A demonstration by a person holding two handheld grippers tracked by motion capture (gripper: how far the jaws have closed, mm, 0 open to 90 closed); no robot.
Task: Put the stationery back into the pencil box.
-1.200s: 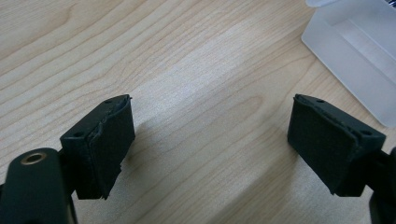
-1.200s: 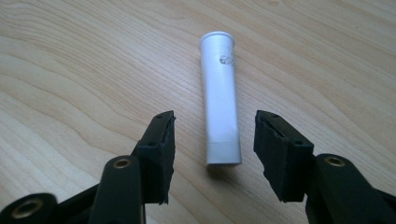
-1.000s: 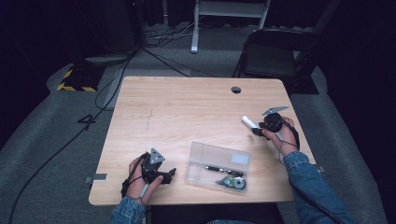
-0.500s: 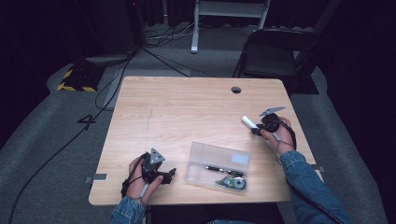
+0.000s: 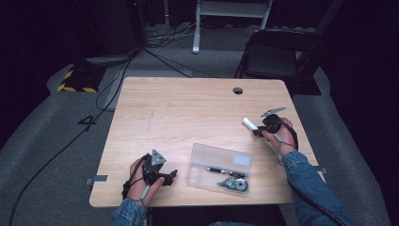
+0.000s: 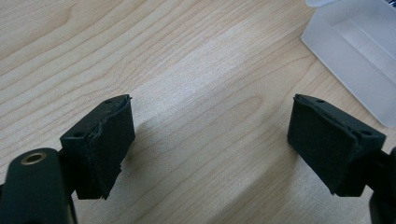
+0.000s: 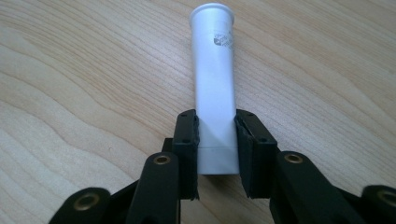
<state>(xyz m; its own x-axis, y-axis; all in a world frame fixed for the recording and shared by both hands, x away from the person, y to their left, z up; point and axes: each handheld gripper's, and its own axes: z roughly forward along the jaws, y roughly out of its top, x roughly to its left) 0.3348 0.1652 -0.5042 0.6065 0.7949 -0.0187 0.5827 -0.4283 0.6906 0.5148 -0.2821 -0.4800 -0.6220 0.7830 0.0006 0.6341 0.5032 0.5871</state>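
**White tube held over the right side of the desk**

The white tube point(image 7: 214, 74) sits clamped between the jaws of the right gripper point(image 7: 216, 140), which press on its lower end from both sides — the flared far end sticks out beyond them, with small dark print near the rim. In the high view we see the tube point(image 5: 250, 124) at the right part of the desk point(image 5: 188, 108), pointing left and slightly far from the right gripper point(image 5: 261, 129). Whether it touches the wood we cannot tell.

The left gripper point(image 5: 172, 175) rests at the near left of the desk, held in the person's left hand point(image 5: 141, 181). We see its jaws standing wide apart in the left gripper view, with nothing but bare wood between the pads point(image 6: 109, 140).

Just right of it lies a clear plastic case point(image 5: 196, 162) — open at the top, with a dark pen point(image 5: 219, 170) and a correction tape roller point(image 5: 234, 184) inside. One corner of the case point(image 6: 355, 60) shows in the left gripper view, near the right-hand jaw.
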